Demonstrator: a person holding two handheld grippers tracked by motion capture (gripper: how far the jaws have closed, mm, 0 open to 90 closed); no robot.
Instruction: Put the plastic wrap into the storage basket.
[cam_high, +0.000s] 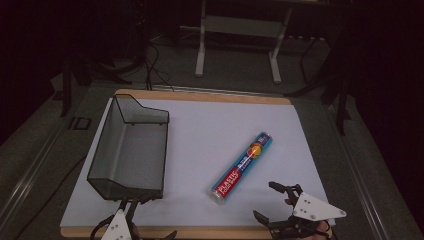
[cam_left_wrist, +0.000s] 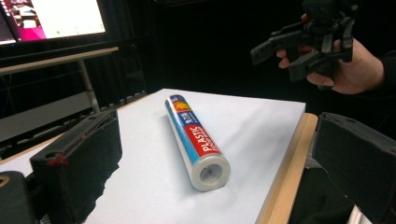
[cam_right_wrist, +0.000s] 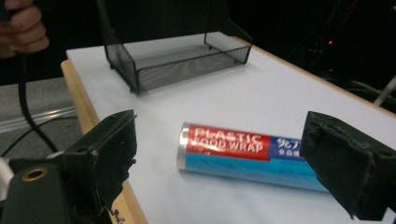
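On the white table (cam_high: 200, 125), your right gripper (cam_high: 274, 203) spreads wide beside the wrap roll (cam_high: 241, 167), ready to grasp; your left gripper (cam_high: 131, 231) gapes too.

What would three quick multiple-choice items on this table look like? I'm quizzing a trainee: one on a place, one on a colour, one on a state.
1. Where does the roll of food wrap lie?
A. inside the mesh tray
B. on the white mat, right of the tray
C. on the floor

2. What colour is the label band reading PLASTIC?
A. red
B. green
C. yellow

3. How is the right gripper?
A. shut on the roll
B. shut on nothing
C. open, holding nothing

Key: 1 B, the roll rests on the mat, apart from the mesh tray. 2 A, white letters on red. 3 C, its jaws stand wide apart with the roll between and beyond them.
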